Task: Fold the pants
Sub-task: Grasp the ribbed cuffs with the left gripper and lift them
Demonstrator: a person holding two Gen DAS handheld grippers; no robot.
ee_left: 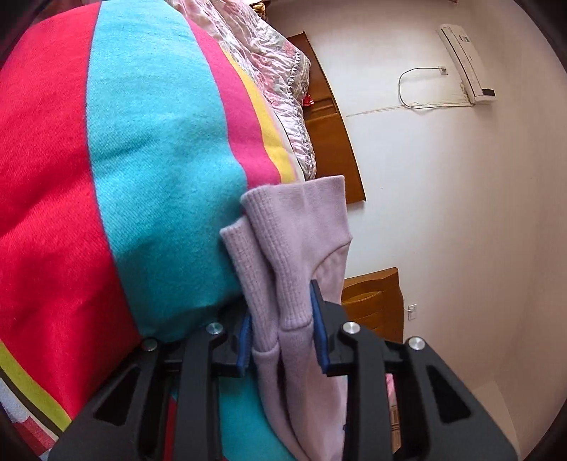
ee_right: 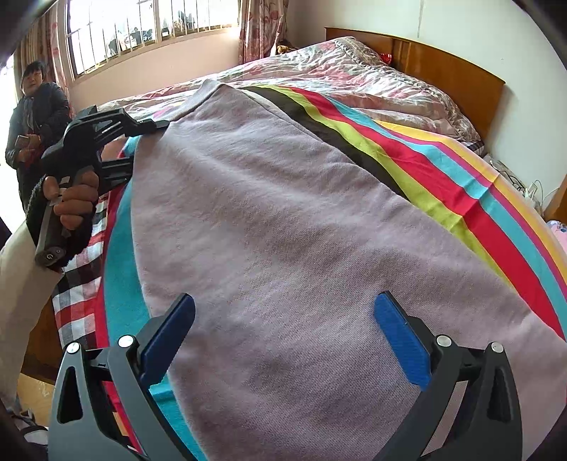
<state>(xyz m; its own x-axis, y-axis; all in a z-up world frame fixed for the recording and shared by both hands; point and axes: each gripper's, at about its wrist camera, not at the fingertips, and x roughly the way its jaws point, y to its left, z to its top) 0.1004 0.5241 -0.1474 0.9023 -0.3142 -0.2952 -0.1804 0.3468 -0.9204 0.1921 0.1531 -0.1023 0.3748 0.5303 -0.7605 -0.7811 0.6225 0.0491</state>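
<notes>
Pants: lilac knit pants [ee_right: 283, 248] spread flat on the striped blanket [ee_right: 443, 170], running from under the right gripper away toward the left gripper.
Left gripper: left gripper [ee_left: 283, 340] clamped on the two ribbed cuffs [ee_left: 283, 248] of the pants; cloth fills the gap between the blue pads [ee_left: 320, 329], cuff ends sticking out past the fingertips.
Left gripper, seen from right wrist: [ee_right: 106, 131] at the far left edge of the pants, held by a hand [ee_right: 74, 202].
Right gripper: right gripper [ee_right: 283, 340] spread wide, blue pads [ee_right: 400, 337] apart, hovering over the near part of the pants, holding nothing.
Beyond the pants: rumpled floral quilt [ee_right: 354, 74], then wooden headboard [ee_right: 443, 67].
Left of left gripper: a bystander in a dark jacket [ee_right: 35, 117] below the window [ee_right: 149, 32].
Wall ahead of left gripper: air conditioner [ee_left: 464, 64].
</notes>
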